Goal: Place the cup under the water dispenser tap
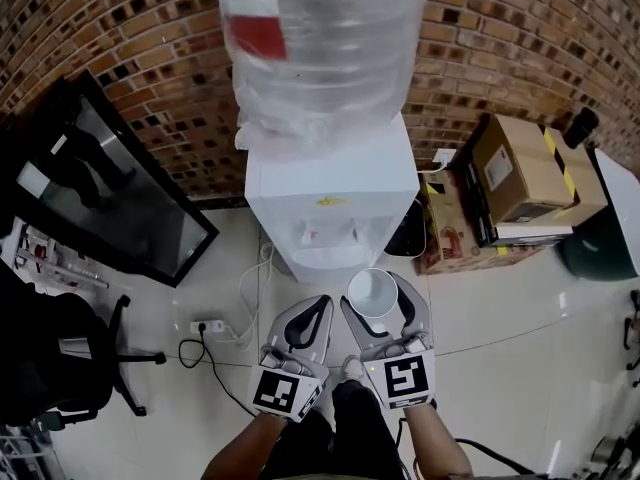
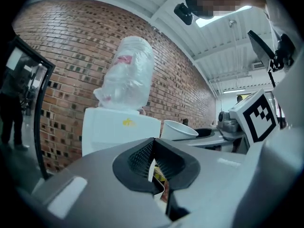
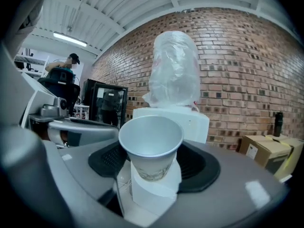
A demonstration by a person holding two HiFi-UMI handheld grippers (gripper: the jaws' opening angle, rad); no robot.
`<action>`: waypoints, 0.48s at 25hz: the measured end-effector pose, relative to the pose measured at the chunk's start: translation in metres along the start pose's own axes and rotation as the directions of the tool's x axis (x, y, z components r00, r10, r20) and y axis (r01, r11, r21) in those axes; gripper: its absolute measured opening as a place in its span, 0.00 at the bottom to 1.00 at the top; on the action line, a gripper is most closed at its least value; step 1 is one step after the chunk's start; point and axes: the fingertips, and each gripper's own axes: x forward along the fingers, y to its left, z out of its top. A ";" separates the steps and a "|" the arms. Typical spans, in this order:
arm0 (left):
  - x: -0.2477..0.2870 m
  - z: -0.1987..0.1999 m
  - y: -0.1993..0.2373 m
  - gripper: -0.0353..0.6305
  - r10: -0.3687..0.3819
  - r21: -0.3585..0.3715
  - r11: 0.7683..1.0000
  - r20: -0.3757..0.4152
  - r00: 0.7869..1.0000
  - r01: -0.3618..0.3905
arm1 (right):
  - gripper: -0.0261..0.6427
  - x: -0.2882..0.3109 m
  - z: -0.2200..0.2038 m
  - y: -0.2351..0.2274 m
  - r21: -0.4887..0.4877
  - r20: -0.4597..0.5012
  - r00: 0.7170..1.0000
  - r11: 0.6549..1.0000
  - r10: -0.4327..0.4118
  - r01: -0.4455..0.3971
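A white paper cup [image 1: 372, 290] stands upright between the jaws of my right gripper [image 1: 376, 300], which is shut on it; in the right gripper view the cup [image 3: 151, 146] fills the middle, mouth up and empty. The white water dispenser [image 1: 335, 193] stands just ahead, with a plastic-wrapped bottle [image 1: 320, 38] on top and its taps [image 1: 330, 234] in a recess on the front. The cup is short of the taps, a little to their right. My left gripper [image 1: 320, 304] hangs beside the right one, its jaws shut on nothing [image 2: 153, 142].
Cardboard boxes [image 1: 522, 168] sit right of the dispenser, with a dark bin [image 1: 408, 230] between them. A black-framed glass panel [image 1: 110, 193] leans on the brick wall at left. A power strip [image 1: 208, 325] and cables lie on the tiled floor, near an office chair [image 1: 60, 363].
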 end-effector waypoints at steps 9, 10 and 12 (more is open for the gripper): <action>0.020 -0.071 0.016 0.04 0.028 -0.004 1.000 -0.014 1.000 -0.028 | 0.53 0.046 -0.079 -0.007 0.017 -0.003 1.000 1.000 0.021 -0.021; 0.023 -0.078 0.018 0.04 0.030 -0.005 1.000 -0.016 0.999 -0.030 | 0.53 0.051 -0.086 -0.007 0.017 -0.004 1.000 1.000 0.023 -0.023; 0.028 -0.090 0.022 0.04 0.032 -0.006 0.999 -0.019 0.999 -0.032 | 0.53 0.060 -0.101 -0.008 0.020 -0.015 1.000 0.999 0.025 -0.024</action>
